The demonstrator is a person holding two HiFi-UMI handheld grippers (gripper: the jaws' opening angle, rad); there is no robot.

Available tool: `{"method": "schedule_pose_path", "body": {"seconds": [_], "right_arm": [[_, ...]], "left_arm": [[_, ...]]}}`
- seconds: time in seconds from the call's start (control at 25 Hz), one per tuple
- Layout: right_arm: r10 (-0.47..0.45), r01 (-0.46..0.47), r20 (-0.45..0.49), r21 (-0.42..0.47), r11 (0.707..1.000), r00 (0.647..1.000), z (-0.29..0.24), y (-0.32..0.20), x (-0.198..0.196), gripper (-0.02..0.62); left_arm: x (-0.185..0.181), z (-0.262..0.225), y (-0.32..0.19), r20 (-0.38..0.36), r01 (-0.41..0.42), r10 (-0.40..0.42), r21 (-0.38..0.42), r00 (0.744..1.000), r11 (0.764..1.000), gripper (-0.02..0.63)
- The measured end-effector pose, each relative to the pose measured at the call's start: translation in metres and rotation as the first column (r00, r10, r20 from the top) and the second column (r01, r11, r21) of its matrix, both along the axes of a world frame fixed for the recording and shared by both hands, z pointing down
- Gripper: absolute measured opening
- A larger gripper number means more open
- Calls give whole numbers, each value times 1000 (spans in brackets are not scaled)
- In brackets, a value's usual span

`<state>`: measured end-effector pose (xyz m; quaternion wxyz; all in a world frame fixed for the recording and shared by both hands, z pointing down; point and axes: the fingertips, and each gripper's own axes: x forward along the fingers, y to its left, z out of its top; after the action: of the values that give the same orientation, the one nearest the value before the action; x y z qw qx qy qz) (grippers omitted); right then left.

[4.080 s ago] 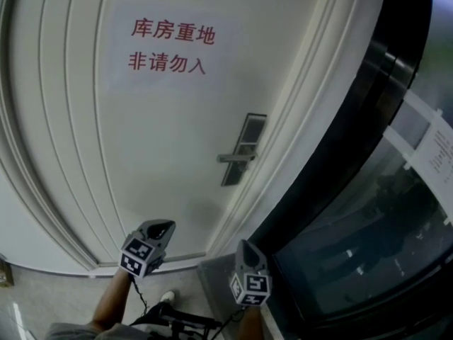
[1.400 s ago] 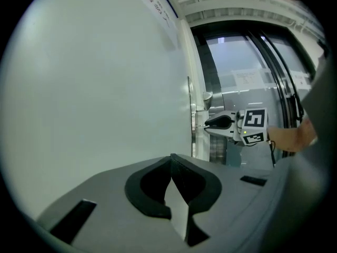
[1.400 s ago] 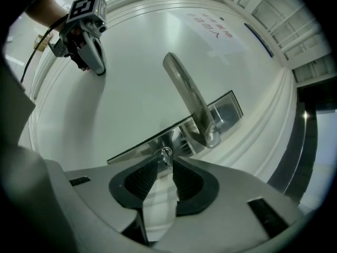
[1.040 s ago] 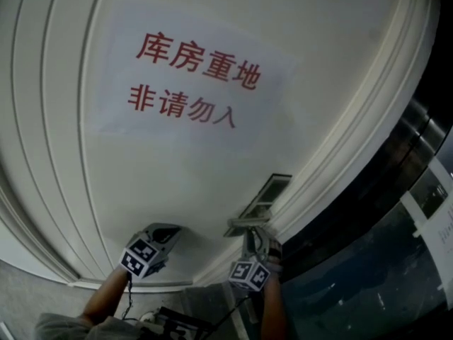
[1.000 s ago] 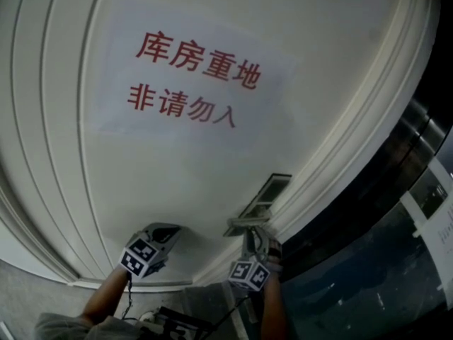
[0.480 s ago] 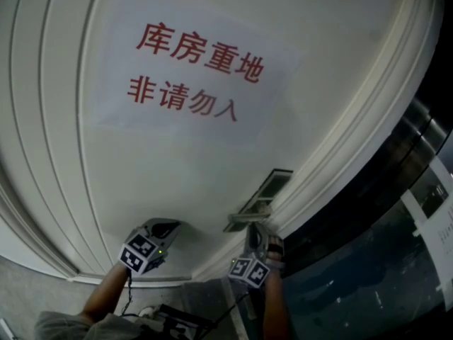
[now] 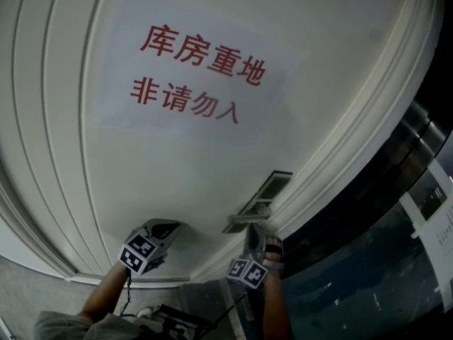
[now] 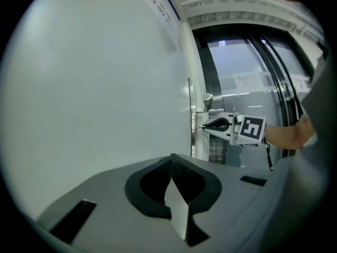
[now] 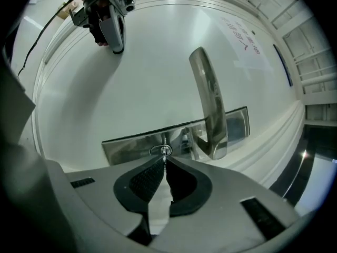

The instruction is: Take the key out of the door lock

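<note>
A small silver key [image 9: 165,152] sticks out of the keyhole in the steel lock plate [image 9: 131,145], just below the lever handle [image 9: 209,109]. My right gripper [image 9: 164,159] has its jaws shut on the key's head, which still sits in the lock. In the head view the right gripper [image 7: 256,234] is right under the handle [image 7: 244,222] of the white door [image 7: 177,168]. My left gripper [image 8: 172,163] is shut on nothing. It hangs close to the door face to the left of the lock [image 7: 161,230].
A paper notice with red print [image 7: 195,73] is stuck on the door above the lock. The moulded white door frame [image 7: 354,119] and a dark glass wall [image 7: 382,261] lie to the right. A person's forearms hold both grippers from below.
Since four seconds ago the view has closed in on the door and the right gripper has risen to the lock. Over the last second it has barely moved; the left stays put.
</note>
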<state>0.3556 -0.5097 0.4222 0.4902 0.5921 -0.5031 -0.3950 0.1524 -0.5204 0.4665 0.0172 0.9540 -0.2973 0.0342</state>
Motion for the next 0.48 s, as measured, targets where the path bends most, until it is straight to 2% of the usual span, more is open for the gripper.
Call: {"method": "schedule_pose_path", "body": {"seconds": [0.48], "right_arm": [[16,-18,-78,-24,1000,997,5,0,2,23]], "left_arm": [[-1,-1,0,-9,4,-4,1,1000,1000,5]]}}
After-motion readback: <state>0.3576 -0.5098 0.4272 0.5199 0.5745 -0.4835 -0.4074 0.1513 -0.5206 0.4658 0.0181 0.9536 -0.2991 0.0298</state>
